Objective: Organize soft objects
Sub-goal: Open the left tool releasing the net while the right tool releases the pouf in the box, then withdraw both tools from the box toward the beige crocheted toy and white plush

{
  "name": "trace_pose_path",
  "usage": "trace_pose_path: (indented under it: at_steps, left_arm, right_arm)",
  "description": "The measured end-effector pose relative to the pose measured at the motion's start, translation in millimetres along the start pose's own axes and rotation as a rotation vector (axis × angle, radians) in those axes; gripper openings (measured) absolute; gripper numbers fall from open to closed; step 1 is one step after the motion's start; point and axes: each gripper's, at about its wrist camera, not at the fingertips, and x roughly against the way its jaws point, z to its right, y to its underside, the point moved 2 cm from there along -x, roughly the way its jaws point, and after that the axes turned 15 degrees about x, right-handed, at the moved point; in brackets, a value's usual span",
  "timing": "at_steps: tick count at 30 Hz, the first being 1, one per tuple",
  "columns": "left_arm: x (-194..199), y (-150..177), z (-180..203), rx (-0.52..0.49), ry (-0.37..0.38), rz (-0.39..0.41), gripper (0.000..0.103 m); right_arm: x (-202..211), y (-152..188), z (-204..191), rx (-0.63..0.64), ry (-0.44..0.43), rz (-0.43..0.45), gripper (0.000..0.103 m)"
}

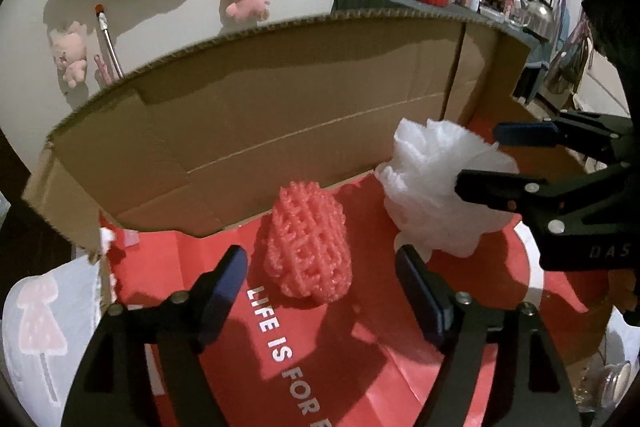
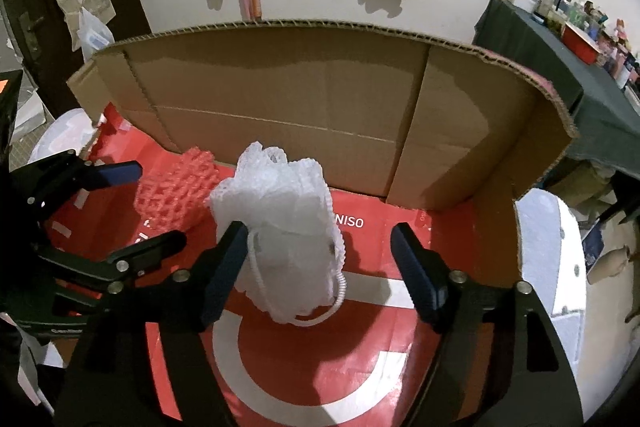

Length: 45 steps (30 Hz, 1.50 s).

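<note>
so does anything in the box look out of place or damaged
Nothing stands out. The red foam net and white foam net lie side by side on the red sheet inside the cardboard box, both intact.

Both tools look like the same make. The left gripper is matte black, with two angular, wedge-shaped fingers that widen back toward the body. Each finger carries a dark blue, flat rectangular pad on its inner face. Round silver screw heads sit along the finger arms, two to a side, at about 8 and 4 o'clock in its own view. The right gripper matches it: black arms, blue pads, silver screws. Pale lettering reading "DAS" marks its black side, at 3 o'clock in the left view.
</note>
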Motion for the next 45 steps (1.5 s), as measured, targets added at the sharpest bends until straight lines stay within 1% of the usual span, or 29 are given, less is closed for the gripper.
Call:
trace_pose_path:
  at_steps: [5, 7, 8, 10, 12, 14, 19, 24, 29, 31, 34, 38, 40, 43, 45]
  left_arm:
    - [28.3, 1.1, -1.6, 0.014, 0.012, 0.048, 0.087]
    - [44.9, 2.8, 0.1, 0.02, 0.015, 0.084, 0.095]
    - [54.3, 4.1, 0.6, 0.024, 0.017, 0.103, 0.096]
    - [69.2, 6.7, 1.8, 0.036, 0.017, 0.12, 0.096]
    - [87.9, 8.6, 2.4, 0.052, 0.031, 0.148, 0.096]
    - [108.2, 13.4, 3.3, 0.071, 0.045, 0.185, 0.101]
    - [159.5, 30.7, 10.7, 0.089, 0.056, 0.294, 0.103]
    - [208.3, 60.2, 24.0, 0.071, 0.063, 0.393, 0.103]
    - [247.2, 98.2, 37.8, 0.048, 0.047, 0.484, 0.103]
    - [259.7, 111.7, 40.0, 0.05, 0.05, 0.512, 0.103]
    - [274.9, 132.8, 41.7, 0.066, 0.052, 0.55, 0.103]
    - [289.4, 166.8, 48.3, 0.068, 0.08, 0.587, 0.103]
    - [291.6, 182.4, 49.1, 0.083, 0.089, 0.596, 0.103]
    - [291.6, 208.2, 51.5, 0.101, 0.099, 0.611, 0.103]
    - [285.6, 225.3, 52.8, 0.113, 0.121, 0.599, 0.103]
  right_arm:
    - [20.6, 1.0, -1.6, -0.009, 0.008, 0.029, 0.078]
    - [34.9, 2.3, -3.4, -0.014, 0.017, 0.054, 0.08]
    - [43.0, 3.0, -4.2, -0.014, 0.024, 0.069, 0.08]
    - [63.3, 4.3, -8.1, -0.011, 0.046, 0.103, 0.08]
    - [86.5, 5.7, -15.8, 0.008, 0.09, 0.137, 0.08]
    - [109.6, 9.9, -23.5, 0.021, 0.117, 0.172, 0.08]
    - [162.2, 26.3, -42.2, 0.027, 0.106, 0.257, 0.08]
    - [216.2, 52.1, -69.7, 0.053, 0.151, 0.36, 0.08]
    - [254.9, 82.4, -94.5, 0.049, 0.162, 0.43, 0.081]
    - [269.6, 97.8, -107.6, 0.06, 0.202, 0.457, 0.088]
    - [287.2, 120.4, -129.9, 0.091, 0.251, 0.508, 0.089]
    - [306.1, 155.4, -156.3, 0.099, 0.301, 0.558, 0.09]
    - [311.6, 171.0, -166.0, 0.095, 0.324, 0.577, 0.097]
    - [314.7, 195.3, -180.6, 0.095, 0.364, 0.59, 0.098]
    - [312.0, 213.3, -191.2, 0.096, 0.395, 0.596, 0.098]
